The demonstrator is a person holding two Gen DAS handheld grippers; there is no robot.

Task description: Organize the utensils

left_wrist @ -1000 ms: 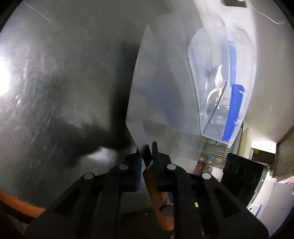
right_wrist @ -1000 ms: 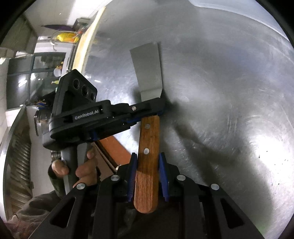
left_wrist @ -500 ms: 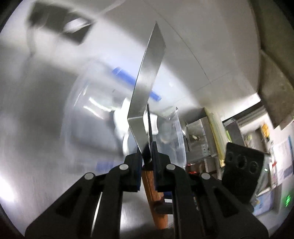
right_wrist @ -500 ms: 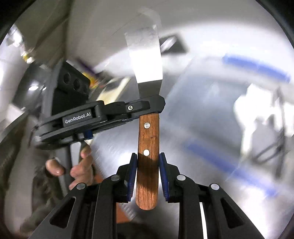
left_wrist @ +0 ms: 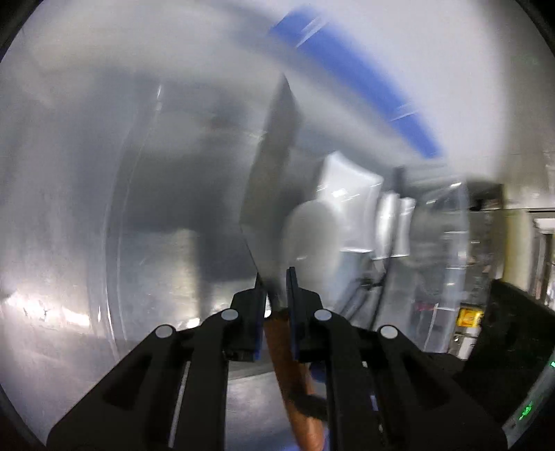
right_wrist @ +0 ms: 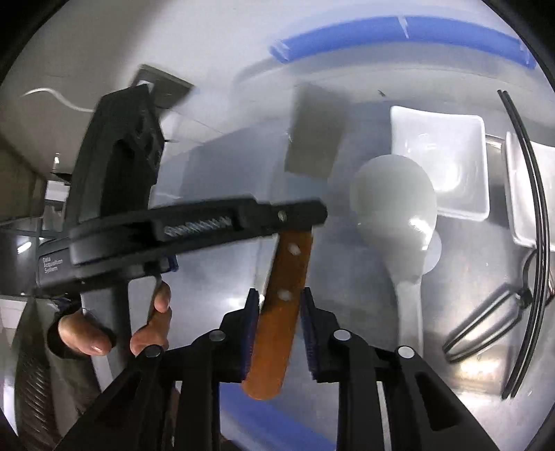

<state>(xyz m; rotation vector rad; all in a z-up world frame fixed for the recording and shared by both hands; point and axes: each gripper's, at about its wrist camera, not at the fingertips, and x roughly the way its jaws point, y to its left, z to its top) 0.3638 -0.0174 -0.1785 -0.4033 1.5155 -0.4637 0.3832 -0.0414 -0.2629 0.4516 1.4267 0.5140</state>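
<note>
The left gripper (right_wrist: 298, 217) pinches the spatula (right_wrist: 277, 305) at the neck, where the flat grey steel blade meets the riveted brown wooden handle. The right gripper (right_wrist: 279, 314) straddles that handle, fingers slightly apart, contact unclear. Spatula hangs tilted over the clear bin (right_wrist: 399, 33) with blue rim clips, beside a smooth white ladle (right_wrist: 399, 208), square white dishes (right_wrist: 440, 166) and black wire tools (right_wrist: 520, 243).

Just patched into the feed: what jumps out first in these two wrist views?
The wooden-handled metal spatula, tilted, its blade clamped in the left gripper while the right gripper flanks its handle with gaps showing. Behind it lies the clear blue-rimmed plastic bin, holding a white plastic ladle and a white square dish.
</note>
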